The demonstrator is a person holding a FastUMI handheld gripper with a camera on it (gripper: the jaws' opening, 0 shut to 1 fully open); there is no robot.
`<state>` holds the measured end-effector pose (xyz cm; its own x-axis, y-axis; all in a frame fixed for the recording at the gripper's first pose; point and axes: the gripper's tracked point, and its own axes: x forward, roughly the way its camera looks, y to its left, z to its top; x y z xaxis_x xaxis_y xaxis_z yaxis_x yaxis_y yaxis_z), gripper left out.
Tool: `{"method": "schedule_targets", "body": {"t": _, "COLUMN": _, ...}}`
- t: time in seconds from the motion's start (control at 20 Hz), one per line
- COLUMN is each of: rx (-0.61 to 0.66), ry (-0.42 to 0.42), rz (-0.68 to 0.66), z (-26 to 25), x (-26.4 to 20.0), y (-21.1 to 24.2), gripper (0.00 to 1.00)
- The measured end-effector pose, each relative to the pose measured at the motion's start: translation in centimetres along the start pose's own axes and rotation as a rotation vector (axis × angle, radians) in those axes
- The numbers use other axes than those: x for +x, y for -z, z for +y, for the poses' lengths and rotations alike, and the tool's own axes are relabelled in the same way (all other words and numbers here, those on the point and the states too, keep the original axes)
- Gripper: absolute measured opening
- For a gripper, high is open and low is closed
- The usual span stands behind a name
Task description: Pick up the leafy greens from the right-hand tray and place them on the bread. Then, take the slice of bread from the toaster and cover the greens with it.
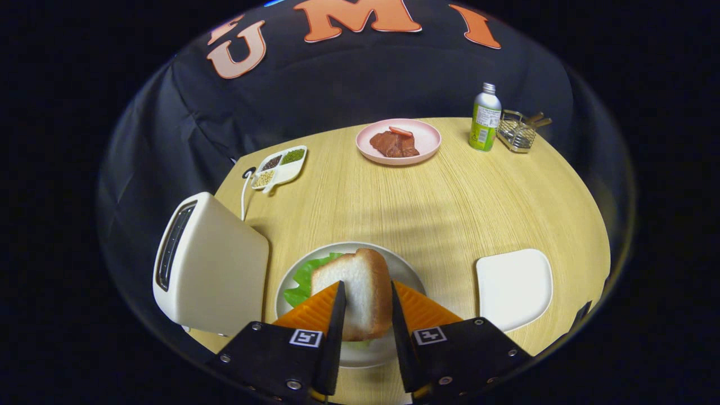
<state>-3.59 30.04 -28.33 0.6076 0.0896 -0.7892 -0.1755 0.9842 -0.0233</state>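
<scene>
The gripper [365, 295] points forward and downward over the table, its two fingers rising from the two dark blocks of its body, each block carrying a small square marker near its inner edge. The fingers [337, 315] stand close together and nearly parallel, leaning slightly toward each other at the tips. Both press on the slice of bread [360, 289] held upright between them, one finger on each flat face, so the jaws are closed on it. Behind each finger a ribbed wedge-shaped pad slopes outward toward its block
</scene>
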Motion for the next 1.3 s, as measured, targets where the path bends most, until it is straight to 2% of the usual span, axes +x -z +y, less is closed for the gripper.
{"method": "schedule_targets", "body": {"t": 0.3, "rx": -0.04, "ry": 0.055, "rz": 0.042, "z": -1.8, "x": 1.1, "y": 1.9, "gripper": 0.71}}
{"method": "schedule_targets", "body": {"t": 0.6, "rx": -0.058, "ry": 0.08, "rz": 0.022, "z": -2.5, "x": 0.4, "y": 1.3, "gripper": 0.97}}
{"method": "schedule_targets", "body": {"t": 0.9, "rx": -0.082, "ry": 0.104, "rz": -0.067, "z": -4.2, "x": -3.0, "y": -2.3, "gripper": 0.98}}
{"method": "schedule_targets", "body": {"t": 1.3, "rx": -0.087, "ry": 0.162, "rz": -0.349, "z": -8.5, "x": -14.5, "y": -12.3, "gripper": 0.98}}
